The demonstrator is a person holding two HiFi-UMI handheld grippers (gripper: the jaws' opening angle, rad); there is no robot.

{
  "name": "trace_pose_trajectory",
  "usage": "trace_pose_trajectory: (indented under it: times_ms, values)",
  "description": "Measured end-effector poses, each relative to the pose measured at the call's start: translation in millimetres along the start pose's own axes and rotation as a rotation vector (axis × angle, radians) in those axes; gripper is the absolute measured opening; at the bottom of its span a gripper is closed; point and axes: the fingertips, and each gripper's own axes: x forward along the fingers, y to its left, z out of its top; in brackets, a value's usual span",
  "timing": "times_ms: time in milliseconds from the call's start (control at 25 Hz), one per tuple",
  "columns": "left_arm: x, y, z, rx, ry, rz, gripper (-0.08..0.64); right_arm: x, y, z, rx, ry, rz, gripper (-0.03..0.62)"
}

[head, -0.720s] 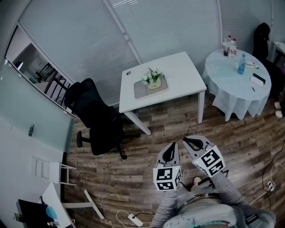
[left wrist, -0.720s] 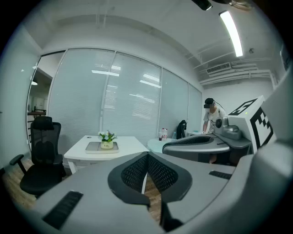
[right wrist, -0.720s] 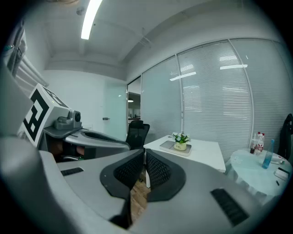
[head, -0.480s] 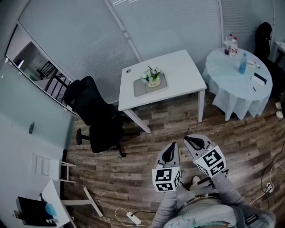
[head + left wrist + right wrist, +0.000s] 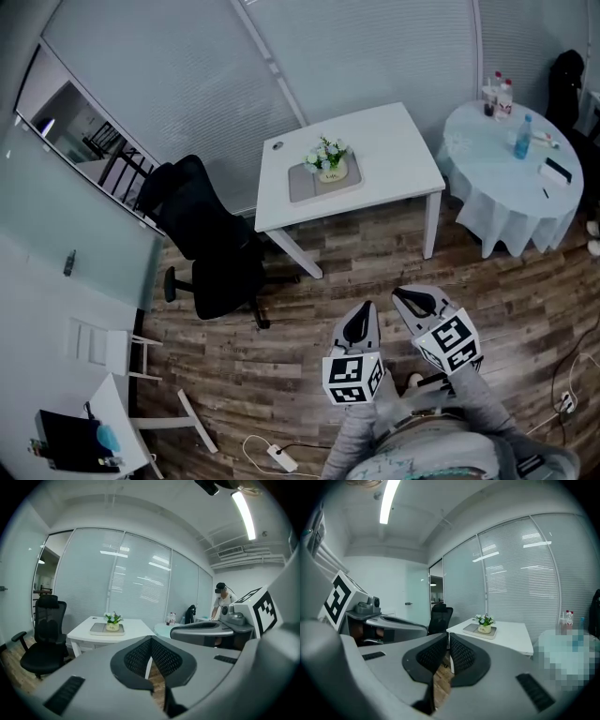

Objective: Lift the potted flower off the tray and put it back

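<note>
At the far left of the head view a glass partition [image 5: 66, 234] is seen, and a black office chair [image 5: 211, 248] is placed just right of it on the wood-plank floor [image 5: 281, 356]. Closed blinds [image 5: 187, 84] are spread across the upper part of the frame. Right of the chair, in the upper middle, a white table [image 5: 394, 150] is set close to the blinds. A grey tray [image 5: 302, 183] is laid on its left half, and the potted flower [image 5: 328, 161] is stood upright on that tray. At the upper right a round table [image 5: 511, 187] is draped in a pale cloth, with bottles [image 5: 502, 92] stood on it. In the lower middle the left gripper [image 5: 360, 319] and, just right of it, the right gripper [image 5: 408, 300] are held side by side over the floor – well apart from the white table. In each gripper view the jaws are seen pressed together, with nothing between them.
</note>
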Motion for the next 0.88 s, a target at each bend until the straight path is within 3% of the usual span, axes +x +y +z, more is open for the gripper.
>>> trace_pose_trajectory:
  times_ms: [520,880]
  values:
    - [66,95,46,0.041,-0.022,-0.084,0.011,113,-14,46,-0.015,-0.036,-0.036,0.031]
    - [96,143,56,0.052,-0.005,-0.139,0.011,173,-23,58,-0.005,-0.025,-0.081,0.031]
